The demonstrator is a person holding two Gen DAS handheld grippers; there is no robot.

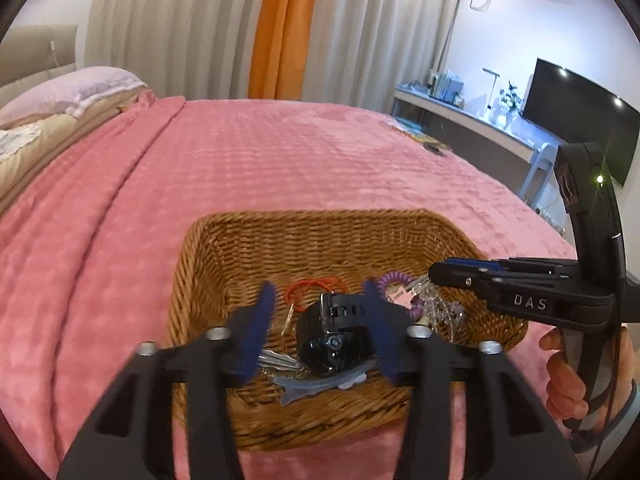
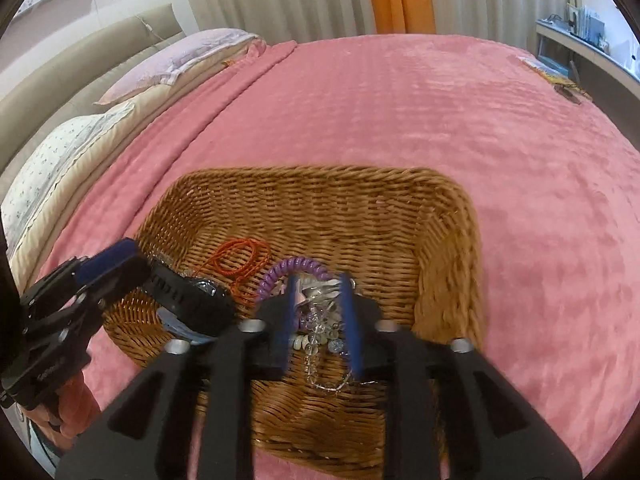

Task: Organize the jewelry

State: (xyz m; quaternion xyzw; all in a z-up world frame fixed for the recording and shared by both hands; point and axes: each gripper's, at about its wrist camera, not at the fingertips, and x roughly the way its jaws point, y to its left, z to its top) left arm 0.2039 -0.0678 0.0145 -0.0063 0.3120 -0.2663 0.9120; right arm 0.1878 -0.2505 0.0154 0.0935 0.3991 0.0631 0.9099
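Note:
A wicker basket (image 1: pixel 280 248) (image 2: pixel 360 208) sits on the pink bed cover and holds the jewelry. My left gripper (image 1: pixel 320 296) is open over it, its blue pads (image 1: pixel 262 308) either side of a black watch (image 1: pixel 334 332) (image 2: pixel 188 296), with gaps on both sides. A red cord (image 1: pixel 312 286) (image 2: pixel 240 258), a purple coil band (image 1: pixel 394 280) (image 2: pixel 296 266), a metal clip (image 1: pixel 276 358) and a blue fish-shaped clip (image 1: pixel 320 384) lie around it. My right gripper (image 2: pixel 320 292) (image 1: pixel 434 270) stands partly open around a clear bead bracelet and chain (image 2: pixel 320 332); whether the pads touch it is unclear.
The pink bed cover (image 1: pixel 260 160) spreads around the basket. Pillows (image 2: pixel 180 64) and a headboard are at the far left. A desk with books, a lamp and a TV (image 1: pixel 580 120) stands beyond the bed's right edge. Papers (image 2: pixel 548 70) lie at the far right corner.

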